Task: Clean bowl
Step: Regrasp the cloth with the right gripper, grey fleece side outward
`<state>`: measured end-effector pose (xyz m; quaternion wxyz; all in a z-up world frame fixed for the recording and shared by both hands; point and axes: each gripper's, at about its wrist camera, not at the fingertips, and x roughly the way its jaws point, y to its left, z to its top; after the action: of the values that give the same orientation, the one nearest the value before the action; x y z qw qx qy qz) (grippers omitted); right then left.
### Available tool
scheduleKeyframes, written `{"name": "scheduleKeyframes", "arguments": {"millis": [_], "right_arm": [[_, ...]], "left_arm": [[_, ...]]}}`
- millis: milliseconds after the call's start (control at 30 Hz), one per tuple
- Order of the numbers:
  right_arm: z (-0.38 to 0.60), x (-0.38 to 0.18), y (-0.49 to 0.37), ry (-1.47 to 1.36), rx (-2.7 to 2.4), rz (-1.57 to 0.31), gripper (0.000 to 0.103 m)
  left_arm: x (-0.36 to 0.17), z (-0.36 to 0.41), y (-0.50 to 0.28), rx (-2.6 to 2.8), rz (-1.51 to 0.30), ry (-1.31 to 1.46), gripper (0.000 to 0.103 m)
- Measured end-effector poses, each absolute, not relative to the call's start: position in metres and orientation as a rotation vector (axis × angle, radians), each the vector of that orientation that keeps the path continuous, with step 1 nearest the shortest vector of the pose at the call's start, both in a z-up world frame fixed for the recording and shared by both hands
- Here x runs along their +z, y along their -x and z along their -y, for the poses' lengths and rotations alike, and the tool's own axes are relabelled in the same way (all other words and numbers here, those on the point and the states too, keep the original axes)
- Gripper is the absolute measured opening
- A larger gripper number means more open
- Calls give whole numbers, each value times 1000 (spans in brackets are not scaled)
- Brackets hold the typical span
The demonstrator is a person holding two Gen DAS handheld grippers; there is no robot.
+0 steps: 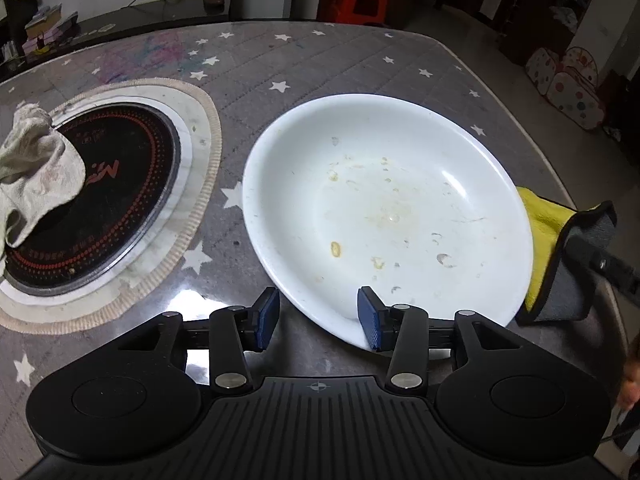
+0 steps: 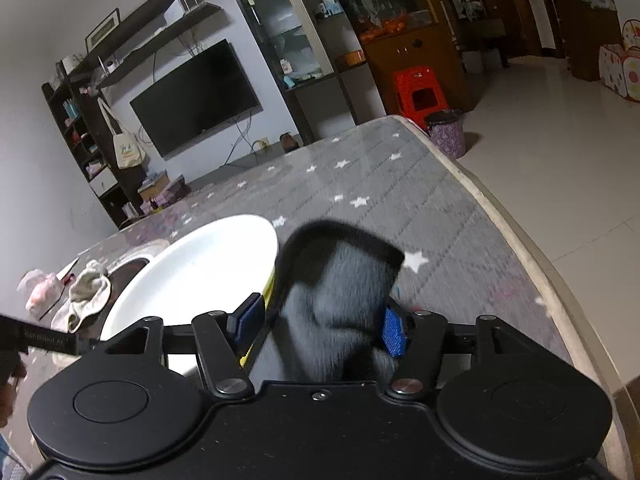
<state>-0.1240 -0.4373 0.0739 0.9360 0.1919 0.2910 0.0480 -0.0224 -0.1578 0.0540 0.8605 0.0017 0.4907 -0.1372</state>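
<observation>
A wide white bowl [image 1: 384, 208] with dried yellowish food spots sits on the star-patterned table; it also shows in the right wrist view [image 2: 200, 268]. My left gripper [image 1: 320, 318] is open, its jaws astride the bowl's near rim without clamping it. My right gripper [image 2: 320, 326] is shut on a grey and yellow cleaning cloth [image 2: 340, 304], held just right of the bowl. The cloth also shows at the bowl's right edge in the left wrist view [image 1: 560, 256].
A black induction hob [image 1: 92, 208] on a round beige mat lies left of the bowl, with a crumpled whitish rag [image 1: 36, 172] on it. The table's right edge [image 2: 520, 232] drops to the floor. A purple bin [image 2: 446, 132] and red stool [image 2: 418, 92] stand beyond.
</observation>
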Motion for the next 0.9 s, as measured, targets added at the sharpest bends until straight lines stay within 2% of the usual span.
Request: {"name": "scheduleKeyframes", "arguments": {"millis": [67,100,133,200,300,467,900], "right_arm": [[435,70,126,-386,93,-606,60],[433,69,126,-386,90,-607,51],[432,67,126,-392,89,-609,47],[431,63,125,-415,88,-610,32],[427,61,126,-415,86,-610,27],[429,59,121,-436,93,-613,24],[445,48,65,-566,84,-599,21]], "left_arm": [[52,160,22,-281,-1038,12,45],[51,160,22,-280,-1042,19,45],[50,161,23,-279,-1046,27,44],[49,162,23,-273,-1048,31,42],[49,163,22,-269,-1048,29,39],[48,164,19,-272,-1018,-56,36],[47,167,2,-321,-1000,-230,39]]}}
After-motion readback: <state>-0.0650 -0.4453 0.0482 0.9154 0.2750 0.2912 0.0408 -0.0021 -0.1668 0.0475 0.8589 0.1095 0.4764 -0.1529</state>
